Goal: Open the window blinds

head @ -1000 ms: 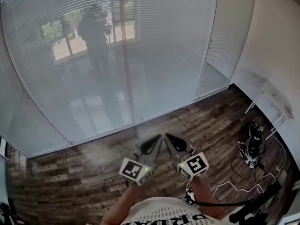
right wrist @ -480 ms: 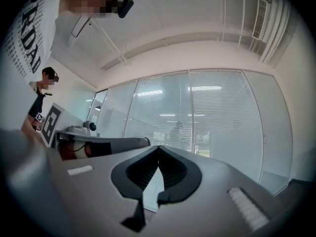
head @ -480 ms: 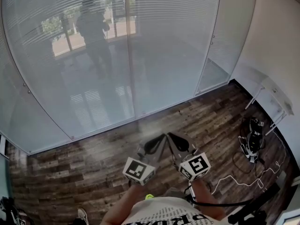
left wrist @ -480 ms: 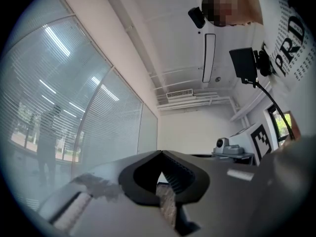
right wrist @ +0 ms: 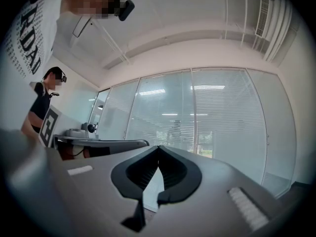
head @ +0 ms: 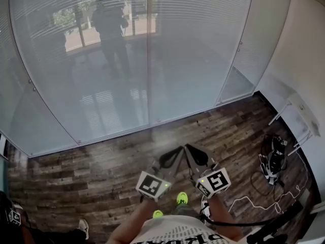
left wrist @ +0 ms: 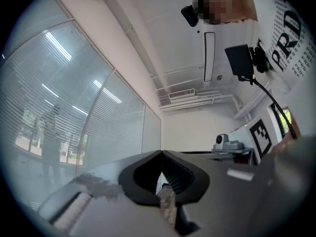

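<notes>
So here's where we are: the white horizontal-slat window blinds fill the whole upper half of the head view, running from the left edge to the upper right corner. They seem to sit behind shiny glass panes, since a dark reflection of a standing person shows at top centre. A slim grey metal post splits the panes down the middle.

Both tools sit low in the centre of the frame, side by side. The left gripper has its grey tongs pressed together at the tips with nothing pinched, and its own view shows the same. The right gripper is just beside it, also clamped tight on nothing. Neither one touches the blinds. They're well apart from them, with only a strip of dark wood-plank floor in between.

Around us:
- a pair of neon-green shoes sits right below the tools
- a black bundle of gear and cables lies at the right, near the white wall
- a thin white cord snakes across the floor in the lower right
- a white table with thin legs stands along the right edge
- a light sneaker pokes in at the bottom left

The right gripper view also catches a second person in a dark shirt at the left.
</notes>
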### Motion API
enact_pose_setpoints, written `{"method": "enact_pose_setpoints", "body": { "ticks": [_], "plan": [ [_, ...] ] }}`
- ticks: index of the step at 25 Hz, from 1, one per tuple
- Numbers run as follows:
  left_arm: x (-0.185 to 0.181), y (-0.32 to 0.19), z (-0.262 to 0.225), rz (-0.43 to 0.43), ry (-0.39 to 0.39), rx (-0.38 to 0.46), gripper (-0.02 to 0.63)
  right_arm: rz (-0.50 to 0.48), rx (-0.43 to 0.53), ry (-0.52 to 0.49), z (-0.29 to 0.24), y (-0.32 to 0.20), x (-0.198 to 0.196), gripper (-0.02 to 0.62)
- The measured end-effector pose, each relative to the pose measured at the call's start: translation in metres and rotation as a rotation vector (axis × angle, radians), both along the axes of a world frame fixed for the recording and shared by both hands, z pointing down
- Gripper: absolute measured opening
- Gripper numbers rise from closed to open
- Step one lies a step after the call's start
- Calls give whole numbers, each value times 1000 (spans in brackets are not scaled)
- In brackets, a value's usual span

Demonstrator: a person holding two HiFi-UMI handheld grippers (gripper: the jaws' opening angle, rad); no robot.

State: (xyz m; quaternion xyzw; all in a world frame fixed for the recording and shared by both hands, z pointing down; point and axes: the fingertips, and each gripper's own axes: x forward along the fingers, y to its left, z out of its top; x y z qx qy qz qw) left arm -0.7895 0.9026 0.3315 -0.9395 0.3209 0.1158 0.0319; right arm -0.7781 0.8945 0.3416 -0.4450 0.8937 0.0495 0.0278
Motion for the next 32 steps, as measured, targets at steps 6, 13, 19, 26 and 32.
{"method": "enact_pose_setpoints", "body": {
  "ticks": [6,13,19,26,32],
  "plan": [
    [24,-42,9,-19,-48,-5,-8,-21,12,12,-4,-41,23,9],
    [74,-92,16,-26,-76,1,-8,-30,21,14,-8,-92,74,9],
    [131,-144,3,-50,-55,9,-8,-46,18,16,-11,-144,129,9],
    [192,-184,23,-58,-120,4,-8,-54,38,24,-8,-179,190,9],
    [250,-201,11,-39,-76,-4,-8,-2,39,-6,-8,-195,249,9]
  ]
}}
